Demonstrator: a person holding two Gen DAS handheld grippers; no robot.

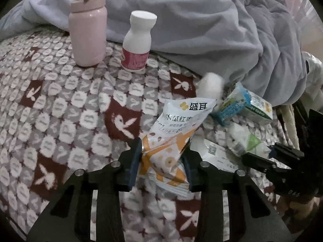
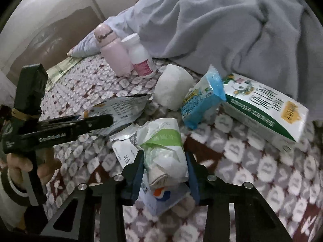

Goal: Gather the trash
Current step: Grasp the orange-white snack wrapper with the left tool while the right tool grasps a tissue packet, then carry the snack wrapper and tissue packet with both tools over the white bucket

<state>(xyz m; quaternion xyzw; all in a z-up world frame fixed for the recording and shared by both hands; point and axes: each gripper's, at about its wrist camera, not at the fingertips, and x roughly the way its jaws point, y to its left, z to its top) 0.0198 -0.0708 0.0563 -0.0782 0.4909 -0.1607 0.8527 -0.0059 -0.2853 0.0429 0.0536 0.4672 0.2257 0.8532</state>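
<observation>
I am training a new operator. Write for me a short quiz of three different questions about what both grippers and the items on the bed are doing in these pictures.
1. True or false: the left gripper is closed on the orange and white snack packet.
2. Multiple choice: what sits between the fingers of the right gripper? A) the toilet paper roll B) the crumpled white and green wrapper C) the pink bottle
3. Fill in: the white pill bottle stands upright next to the ____ bottle, in front of the grey blanket.

Key: 1 true; 2 B; 3 pink.
</observation>
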